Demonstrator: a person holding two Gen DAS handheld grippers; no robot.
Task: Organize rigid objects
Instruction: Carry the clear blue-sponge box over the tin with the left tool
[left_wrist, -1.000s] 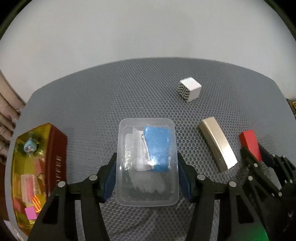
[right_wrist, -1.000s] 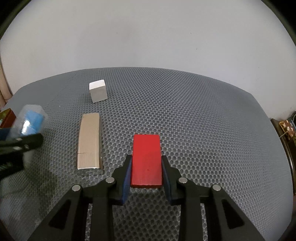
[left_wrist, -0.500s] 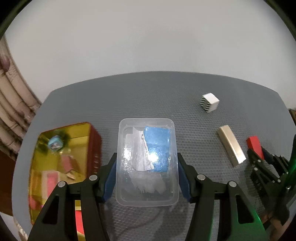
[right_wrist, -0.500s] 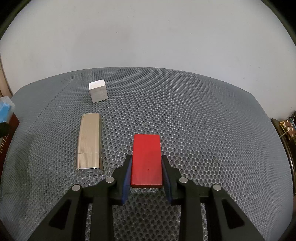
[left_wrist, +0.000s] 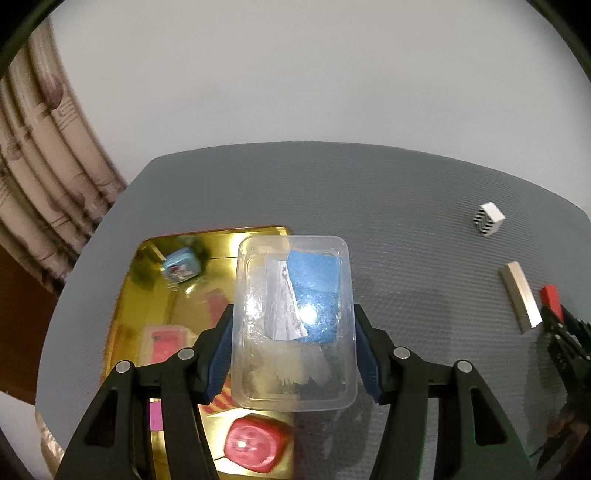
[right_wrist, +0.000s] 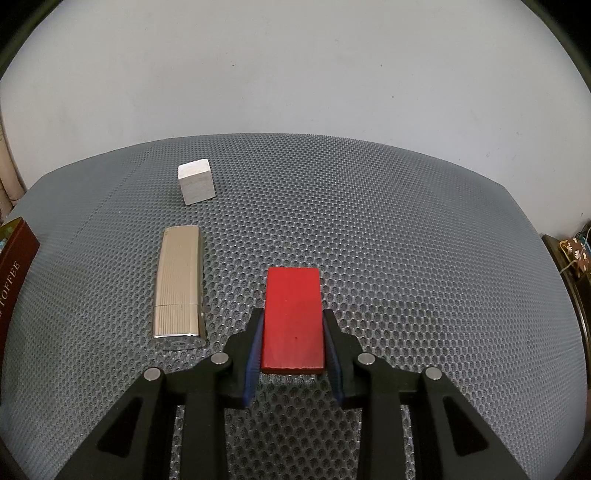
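At far left of the grey honeycomb-textured surface (right_wrist: 406, 229), an open gold-lined tin (left_wrist: 129, 295) with dark red outer walls holds a small blue tin (left_wrist: 182, 264), a red rounded piece (left_wrist: 253, 448) and other pink and red items too blurred to name. Over the tin's right edge hangs the left gripper (left_wrist: 293, 350), its jaws clamped on the long sides of a clear plastic box (left_wrist: 295, 384); a blue slab (left_wrist: 314, 295) and a torn silvery scrap (left_wrist: 279, 306) show through the box, which reaches forward past the blue pads (left_wrist: 221, 354). To the right, well apart from the tin, a ribbed gold-coloured case (right_wrist: 179, 284) lies flat on the surface, and beyond it stands a small white cube (right_wrist: 195, 181), striped black and white on one face in the left wrist view. Just right of the case, the right gripper (right_wrist: 293, 350) has its jaws closed on a red rectangular block (right_wrist: 293, 317), gripping its near half by the long edges. The block's far end juts forward beyond the jaws.
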